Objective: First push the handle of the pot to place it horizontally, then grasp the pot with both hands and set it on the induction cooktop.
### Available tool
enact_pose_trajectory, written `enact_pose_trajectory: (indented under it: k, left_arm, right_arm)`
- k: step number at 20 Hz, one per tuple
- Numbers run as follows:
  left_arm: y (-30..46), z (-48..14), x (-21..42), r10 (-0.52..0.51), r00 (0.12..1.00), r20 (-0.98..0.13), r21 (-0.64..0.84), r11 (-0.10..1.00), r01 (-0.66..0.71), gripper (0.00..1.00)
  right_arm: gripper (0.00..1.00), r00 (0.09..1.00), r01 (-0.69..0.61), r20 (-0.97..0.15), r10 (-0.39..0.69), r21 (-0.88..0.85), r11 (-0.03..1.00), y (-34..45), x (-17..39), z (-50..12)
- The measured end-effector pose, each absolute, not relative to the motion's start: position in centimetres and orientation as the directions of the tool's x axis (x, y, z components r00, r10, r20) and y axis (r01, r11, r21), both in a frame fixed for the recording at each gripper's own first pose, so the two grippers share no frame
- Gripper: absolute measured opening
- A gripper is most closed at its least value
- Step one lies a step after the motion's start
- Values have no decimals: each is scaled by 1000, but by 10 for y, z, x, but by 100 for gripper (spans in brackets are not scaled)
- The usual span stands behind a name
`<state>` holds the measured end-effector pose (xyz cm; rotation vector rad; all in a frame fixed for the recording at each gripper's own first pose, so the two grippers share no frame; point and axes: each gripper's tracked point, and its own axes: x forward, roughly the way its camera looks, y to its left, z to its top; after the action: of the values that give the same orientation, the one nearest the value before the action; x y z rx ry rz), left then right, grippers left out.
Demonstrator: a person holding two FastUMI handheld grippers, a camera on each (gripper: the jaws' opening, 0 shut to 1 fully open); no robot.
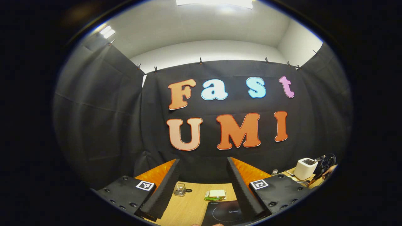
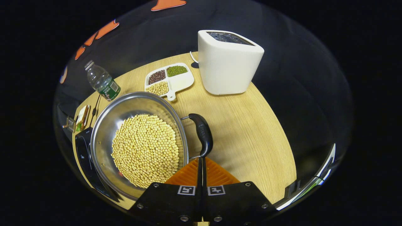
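Right gripper (image 2: 201, 163), fingers closed together, tip against the pot's (image 2: 138, 141) handle (image 2: 203, 133) just ahead. Push sideways, slow, keeping contact low so beans stay put. Left gripper (image 1: 201, 185) open, raised, cooktop (image 1: 224, 213) below.

white toaster (image 2: 228, 62), divided dish of beans (image 2: 168, 78), water bottle (image 2: 101, 81) on the wooden table (image 2: 251, 131).

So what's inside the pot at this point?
The pot holds a heap of yellow beans covering most of its bottom; bare metal shows along the upper left wall. Anything beneath the beans is hidden.
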<state>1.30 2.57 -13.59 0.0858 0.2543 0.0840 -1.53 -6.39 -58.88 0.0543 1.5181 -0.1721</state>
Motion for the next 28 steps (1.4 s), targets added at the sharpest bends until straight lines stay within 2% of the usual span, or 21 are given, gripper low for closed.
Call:
enact_pose_trajectory:
  k: [4, 8, 10, 11, 12, 13, 15, 16, 19, 22, 23, 24, 25, 28]
  left_arm:
    - [12, -160, 18, 60, 952, -301, 76, 996, -38, 98]
    - [-34, -200, 28, -35, 922, -386, 17, 999, 45, 99]
    - [-60, -221, 28, -84, 894, -440, -1, 996, 93, 96]
    - [-74, -236, 27, -108, 875, -472, -11, 993, 116, 96]
    - [-89, -250, 24, -133, 852, -506, -25, 990, 140, 99]
    - [-105, -264, 22, -158, 829, -537, -40, 986, 162, 96]
    - [-133, -291, 17, -201, 779, -594, -64, 977, 204, 99]
    - [-147, -305, 15, -221, 752, -621, -76, 972, 223, 96]
    - [-182, -345, 11, -275, 669, -690, -129, 957, 261, 96]
    - [-214, -385, 5, -321, 580, -749, -191, 942, 275, 96]
    - [-226, -398, 3, -338, 548, -765, -214, 936, 278, 93]
    - [-234, -409, 0, -357, 517, -778, -237, 929, 286, 93]
    - [-241, -421, -4, -367, 479, -797, -255, 924, 284, 96]
    - [-259, -456, -11, -367, 393, -843, -280, 923, 262, 96]
  right_arm:
    - [0, 88, 155, -995, -53, -39, 987, -65, -5, -572]
    - [1, 149, 138, -989, -10, 11, 990, -60, 5, -546]
    - [13, 166, 133, -985, 40, 62, 989, -49, 5, -537]
    - [24, 172, 127, -984, 52, 75, 989, -46, 7, -536]
    - [24, 178, 120, -982, 54, 76, 990, -47, 7, -533]
    - [38, 184, 111, -982, 53, 75, 991, -47, 8, -532]
    - [50, 192, 92, -979, 62, 81, 993, -40, 9, -532]
    - [54, 197, 81, -978, 67, 85, 993, -38, 9, -533]
    - [72, 210, 54, -975, 72, 86, 995, -38, 11, -533]
    - [79, 212, 37, -974, 75, 85, 996, -38, 12, -537]
    - [81, 215, 35, -974, 77, 86, 996, -39, 14, -538]
    - [77, 220, 31, -973, 76, 85, 996, -42, 15, -539]
    - [82, 223, 26, -972, 72, 80, 996, -45, 15, -541]
    - [83, 227, 3, -972, 62, 65, 998, -46, 17, -547]
